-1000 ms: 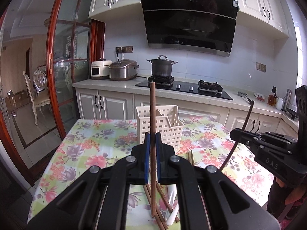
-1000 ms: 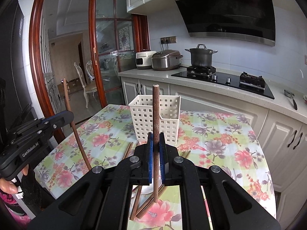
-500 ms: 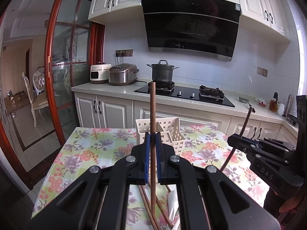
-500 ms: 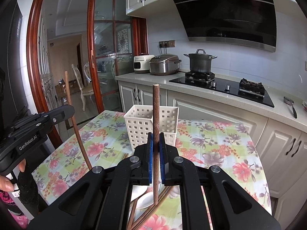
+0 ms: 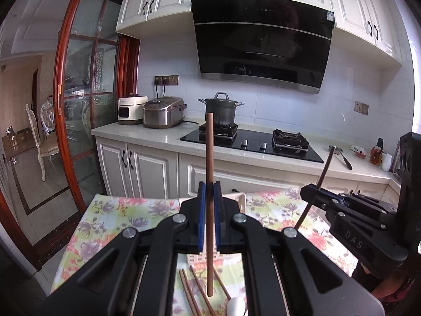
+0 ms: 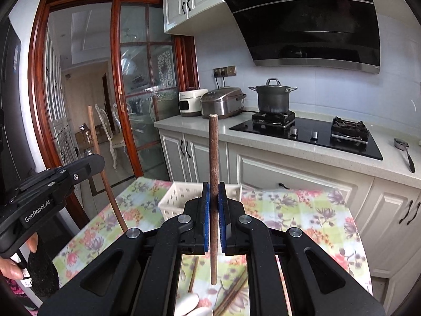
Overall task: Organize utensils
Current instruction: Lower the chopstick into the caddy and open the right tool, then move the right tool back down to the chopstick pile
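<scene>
My left gripper (image 5: 209, 189) is shut on a brown chopstick (image 5: 209, 158) that stands upright between the blue pads. My right gripper (image 6: 213, 191) is likewise shut on a second brown chopstick (image 6: 213, 152), also upright. Each gripper shows in the other's view, the right gripper (image 5: 309, 193) at the right edge and the left gripper (image 6: 96, 162) at the left edge. A white perforated basket (image 6: 179, 197) stands on the floral table just beyond the fingertips; in the left wrist view only its rim (image 5: 243, 201) shows. Loose chopsticks (image 5: 192, 295) and a white spoon (image 5: 235, 306) lie below on the table.
The floral tablecloth (image 6: 302, 210) covers the table. Behind it runs a white counter (image 5: 147, 135) with a rice cooker (image 5: 163, 112), a pot (image 5: 221, 109) on the black hob, and bottles (image 5: 375, 152) at the right. A glass sliding door (image 5: 86, 100) stands left.
Both grippers have risen and pulled back with their chopsticks held. The basket and table have sunk lower in both views, and the basket is now largely hidden behind the fingers.
</scene>
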A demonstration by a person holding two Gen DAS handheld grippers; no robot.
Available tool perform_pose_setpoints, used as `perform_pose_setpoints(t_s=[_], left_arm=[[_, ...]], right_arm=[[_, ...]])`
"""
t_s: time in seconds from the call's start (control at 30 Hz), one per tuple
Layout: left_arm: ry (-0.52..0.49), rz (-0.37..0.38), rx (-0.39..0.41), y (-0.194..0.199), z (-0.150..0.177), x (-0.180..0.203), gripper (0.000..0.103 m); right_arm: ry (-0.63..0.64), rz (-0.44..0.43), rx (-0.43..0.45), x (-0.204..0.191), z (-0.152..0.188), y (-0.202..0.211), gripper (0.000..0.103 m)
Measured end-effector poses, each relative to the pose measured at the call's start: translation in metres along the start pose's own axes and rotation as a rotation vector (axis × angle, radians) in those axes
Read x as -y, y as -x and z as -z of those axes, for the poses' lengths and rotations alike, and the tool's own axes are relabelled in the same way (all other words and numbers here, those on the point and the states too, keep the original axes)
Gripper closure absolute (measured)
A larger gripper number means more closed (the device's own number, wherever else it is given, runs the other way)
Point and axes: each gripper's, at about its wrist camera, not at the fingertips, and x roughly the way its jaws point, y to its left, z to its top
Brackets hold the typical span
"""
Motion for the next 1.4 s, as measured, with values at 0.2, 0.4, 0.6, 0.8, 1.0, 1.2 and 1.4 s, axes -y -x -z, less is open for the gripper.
perform_pose_setpoints(t_s=[0.2, 0.4, 0.6, 0.8, 1.0, 1.2, 1.4], left_arm=[[-0.007, -0.009, 0.047, -0.020, -0.048, 0.001, 0.097], [-0.008, -0.033, 0.083, -0.047, -0.086, 0.000, 0.097], [0.007, -0.043, 0.037, -0.094, -0.096, -0.011, 0.097], [0.033, -0.015, -0.080, -0.140, -0.065, -0.022, 0.097], [0.027, 0.007, -0.238, -0.173, -0.025, -0.027, 0.097], [0.057, -0.063, -0.241, -0.183, -0.008, -0.037, 0.063], [0.063, -0.128, -0.198, -0.164, 0.000, -0.048, 0.046]], right_arm=[[0.001, 0.013, 0.035, 0.006, -0.039, -0.025, 0.094], [0.010, 0.030, 0.047, 0.011, -0.070, -0.055, 0.094], [-0.004, 0.023, -0.002, 0.021, -0.071, -0.096, 0.094], [-0.007, 0.000, -0.109, 0.025, -0.050, -0.137, 0.094], [-0.023, -0.012, -0.217, 0.024, -0.029, -0.165, 0.094], [-0.059, 0.030, -0.242, 0.027, -0.021, -0.180, 0.072], [-0.069, 0.055, -0.204, 0.040, -0.020, -0.172, 0.048]])
